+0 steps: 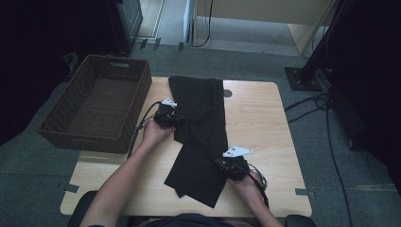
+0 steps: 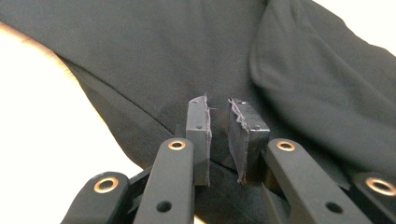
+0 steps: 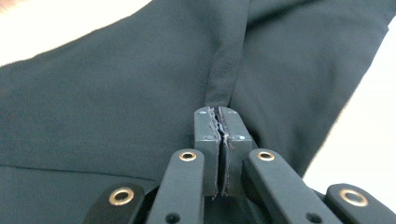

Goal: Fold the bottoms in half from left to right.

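Observation:
A black garment [image 1: 201,118] lies lengthwise on the wooden table [image 1: 260,118], its lower part angled toward the front left. My left gripper [image 1: 179,120] is at the garment's left edge, about halfway along. In the left gripper view, its pads [image 2: 198,126] stand a narrow gap apart over the cloth [image 2: 140,56], with dark fabric in the gap. My right gripper [image 1: 219,163] is at the garment's lower right edge. Its jaws [image 3: 218,112] are pressed together on a raised ridge of the cloth [image 3: 224,70] that runs away from the pads.
A brown wicker basket [image 1: 85,137] stands at the table's left side, overhanging the edge. Bare wood lies to the right of the garment. A black stand base [image 1: 302,78] and cables [image 1: 326,109] are on the carpet beyond the right edge.

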